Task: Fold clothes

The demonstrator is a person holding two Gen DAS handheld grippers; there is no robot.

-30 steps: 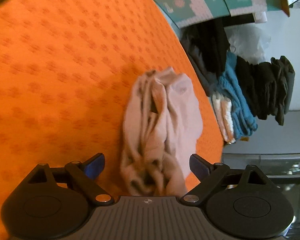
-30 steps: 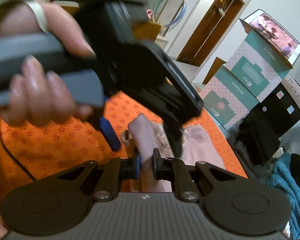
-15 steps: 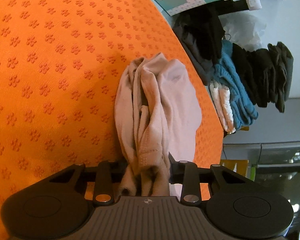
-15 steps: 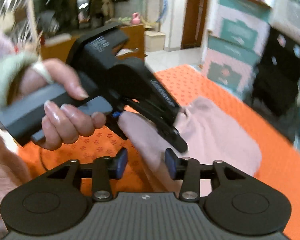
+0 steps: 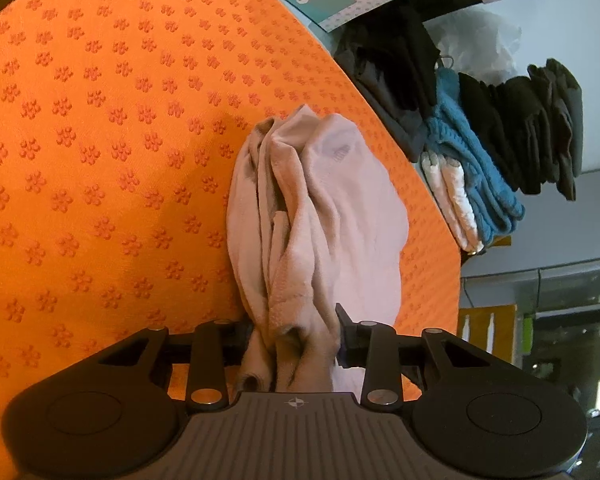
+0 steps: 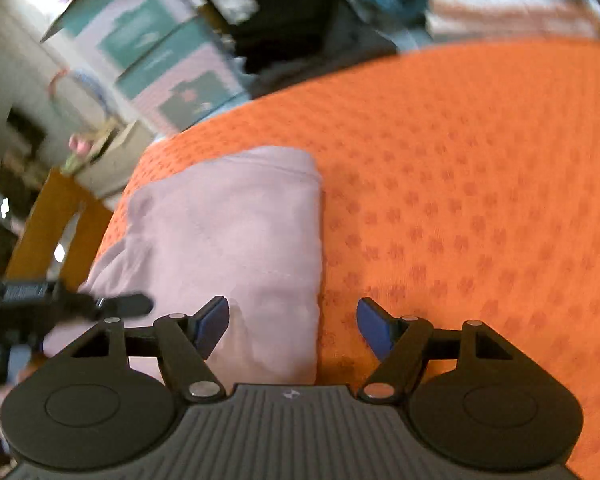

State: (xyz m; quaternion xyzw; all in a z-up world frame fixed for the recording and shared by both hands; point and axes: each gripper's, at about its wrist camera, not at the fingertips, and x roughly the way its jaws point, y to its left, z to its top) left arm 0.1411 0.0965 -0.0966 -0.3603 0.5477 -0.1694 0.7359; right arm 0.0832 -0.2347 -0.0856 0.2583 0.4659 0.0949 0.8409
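Two grippers work over one pale pink cotton garment (image 5: 320, 216): the left gripper (image 5: 296, 332) has its jaws pinched on a bunched, wrinkled end of it, while the right gripper (image 6: 292, 322) hovers with its blue-padded jaws spread wide above the garment's flat folded edge. That garment lies on an orange cloth with a small flower pattern (image 5: 100, 160). Beyond the cloth's far edge sit folded stacks of black, blue and white clothes (image 5: 480, 152), and teal-and-pink printed cardboard boxes (image 6: 160, 52) stand near.
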